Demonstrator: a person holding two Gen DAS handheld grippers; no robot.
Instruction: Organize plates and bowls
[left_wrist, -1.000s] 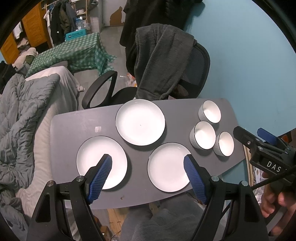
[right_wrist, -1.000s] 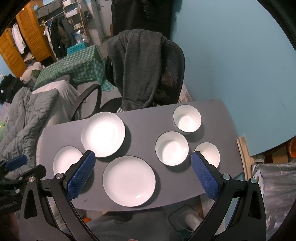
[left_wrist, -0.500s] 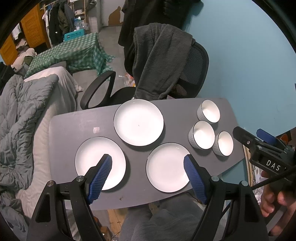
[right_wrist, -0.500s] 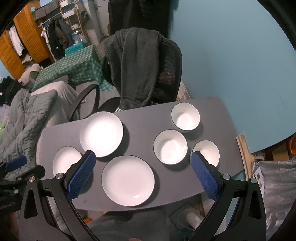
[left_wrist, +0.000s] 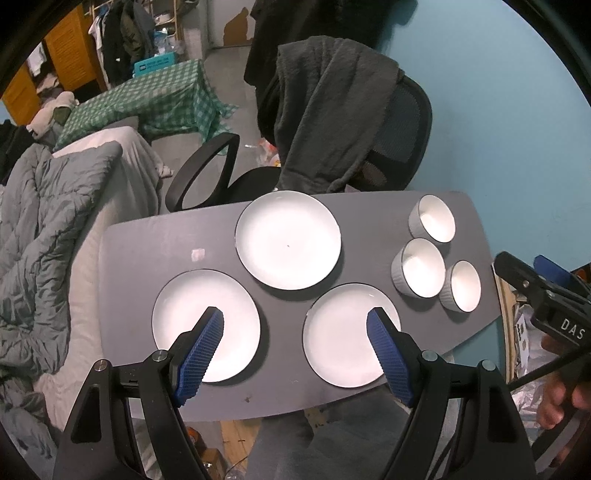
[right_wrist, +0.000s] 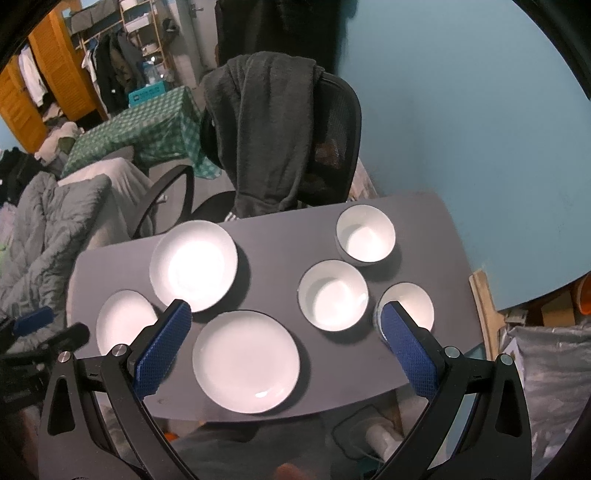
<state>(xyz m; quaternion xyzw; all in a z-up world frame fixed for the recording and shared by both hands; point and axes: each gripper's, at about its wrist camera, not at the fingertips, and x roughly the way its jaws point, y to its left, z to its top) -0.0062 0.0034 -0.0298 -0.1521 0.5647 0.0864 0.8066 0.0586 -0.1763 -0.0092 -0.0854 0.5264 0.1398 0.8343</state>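
Note:
Three white plates lie on a grey table (left_wrist: 147, 251): a far plate (left_wrist: 288, 240), a left plate (left_wrist: 184, 314) and a near plate (left_wrist: 343, 339). Three white bowls stand at the right: far bowl (left_wrist: 434, 218), middle bowl (left_wrist: 421, 267), near bowl (left_wrist: 463, 286). My left gripper (left_wrist: 295, 350) is open and empty, high above the near edge. My right gripper (right_wrist: 288, 343) is open and empty, above the near plate (right_wrist: 245, 362) and the bowls (right_wrist: 332, 295). The right gripper also shows at the right edge of the left wrist view (left_wrist: 543, 291).
A black office chair with a dark grey garment (left_wrist: 332, 110) stands behind the table. A bed with a grey quilt (left_wrist: 40, 229) lies to the left. A blue wall (right_wrist: 461, 110) runs along the right. A green checked cloth (left_wrist: 147, 103) lies further back.
Both grippers have drifted slightly; the table and dishes sit a little lower and closer in both views. Nothing on the table has moved.

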